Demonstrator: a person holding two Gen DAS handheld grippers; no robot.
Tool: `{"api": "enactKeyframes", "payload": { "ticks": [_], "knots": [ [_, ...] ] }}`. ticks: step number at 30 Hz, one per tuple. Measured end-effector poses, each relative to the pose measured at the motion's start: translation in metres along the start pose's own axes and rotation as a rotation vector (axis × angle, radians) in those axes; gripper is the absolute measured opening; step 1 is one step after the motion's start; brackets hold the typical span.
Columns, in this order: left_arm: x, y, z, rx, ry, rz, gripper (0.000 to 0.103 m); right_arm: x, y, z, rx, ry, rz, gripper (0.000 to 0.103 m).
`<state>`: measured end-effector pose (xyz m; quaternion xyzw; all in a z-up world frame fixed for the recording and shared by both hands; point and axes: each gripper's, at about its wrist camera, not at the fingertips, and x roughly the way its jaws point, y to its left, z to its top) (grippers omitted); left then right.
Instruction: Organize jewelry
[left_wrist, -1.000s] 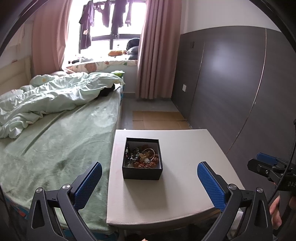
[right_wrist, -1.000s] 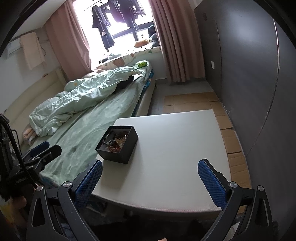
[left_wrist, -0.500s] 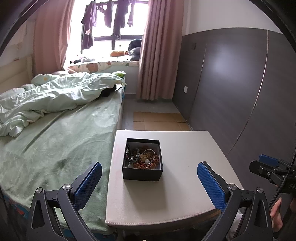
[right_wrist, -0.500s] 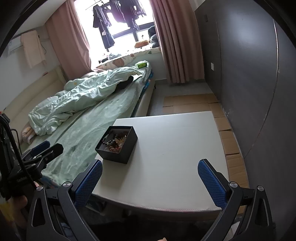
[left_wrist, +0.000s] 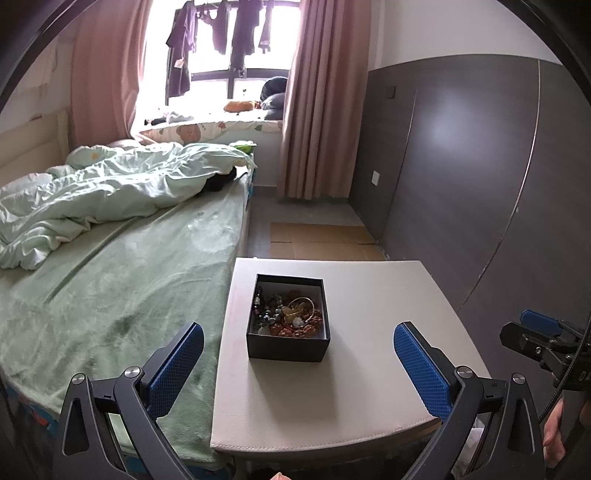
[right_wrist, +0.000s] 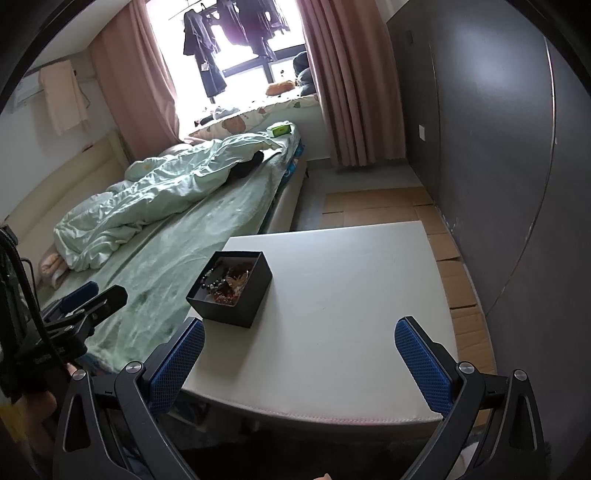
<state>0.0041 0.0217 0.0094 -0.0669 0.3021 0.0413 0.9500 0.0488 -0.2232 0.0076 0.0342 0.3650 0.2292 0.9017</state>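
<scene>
Left gripper (left_wrist: 298, 363) and right gripper (right_wrist: 300, 360) hang released above the counter (left_wrist: 369, 387); the black box (left_wrist: 289, 347) contains jewelry (left_wrist: 286, 314)

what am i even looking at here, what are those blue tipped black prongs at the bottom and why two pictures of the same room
Those prongs are handheld grippers, not a robot. A person holds one in each hand, and each carries a fisheye camera looking forward along its two blue-padded fingers, so the room looks curved.

One picture is from the left gripper; the other is from the right gripper. Each camera also catches the other tool at the edge of its picture.

Both grippers are open and hold nothing. They hang at the near edge of a pale table beside a bed with a green blanket.

On the table sits an open black box holding a tangle of jewelry: dark beads, reddish-brown beads and a thin ring-shaped piece. The task is organizing it; nothing has been picked up.
</scene>
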Motion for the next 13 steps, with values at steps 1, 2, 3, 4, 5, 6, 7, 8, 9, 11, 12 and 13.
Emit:
{"api": "enactKeyframes", "payload": {
  "ticks": [1,2,3,4,5,6,7,8,9,11,12,13],
  "knots": [
    [0.0002,0.0002,0.0001,-0.001,0.000,-0.001,0.103,0.0005,0.0005,-0.0001,-0.001,0.000,-0.001,0.103],
    [0.0009,0.0002,0.0001,-0.002,0.002,-0.003,0.103,0.0007,-0.0003,0.0002,-0.002,0.000,-0.002,0.103],
    [0.0015,0.0001,0.0001,-0.004,0.003,-0.007,0.103,0.0017,-0.0005,0.0006,-0.002,0.001,-0.005,0.103],
    [0.0023,0.0002,0.0000,-0.004,0.004,-0.008,0.103,0.0021,-0.0014,0.0007,-0.002,0.002,-0.010,0.103],
    [0.0027,-0.0002,0.0000,-0.002,0.004,-0.006,0.103,0.0025,-0.0024,0.0008,-0.002,0.003,-0.017,0.103],
    [0.0025,0.0002,-0.0004,-0.001,0.003,-0.004,0.103,0.0029,-0.0030,0.0009,-0.002,0.004,-0.023,0.103],
    [0.0025,-0.0002,-0.0006,0.001,0.001,-0.001,0.103,0.0034,-0.0024,0.0004,-0.001,0.004,-0.026,0.103],
    [0.0028,-0.0004,-0.0006,0.001,0.000,0.000,0.103,0.0039,-0.0026,0.0002,0.000,0.004,-0.029,0.103],
    [0.0030,-0.0005,-0.0003,0.001,0.000,-0.002,0.103,0.0041,-0.0030,0.0005,0.001,0.004,-0.032,0.103],
    [0.0033,-0.0005,-0.0001,-0.001,0.000,-0.004,0.103,0.0039,-0.0030,0.0012,0.001,0.002,-0.040,0.103],
    [0.0028,0.0001,-0.0003,-0.002,0.000,-0.004,0.103,0.0041,-0.0038,0.0018,0.000,0.002,-0.041,0.103],
    [0.0032,0.0001,0.0000,-0.004,0.002,-0.005,0.103,0.0043,-0.0010,0.0016,-0.001,0.002,-0.040,0.103]
  ]
}}
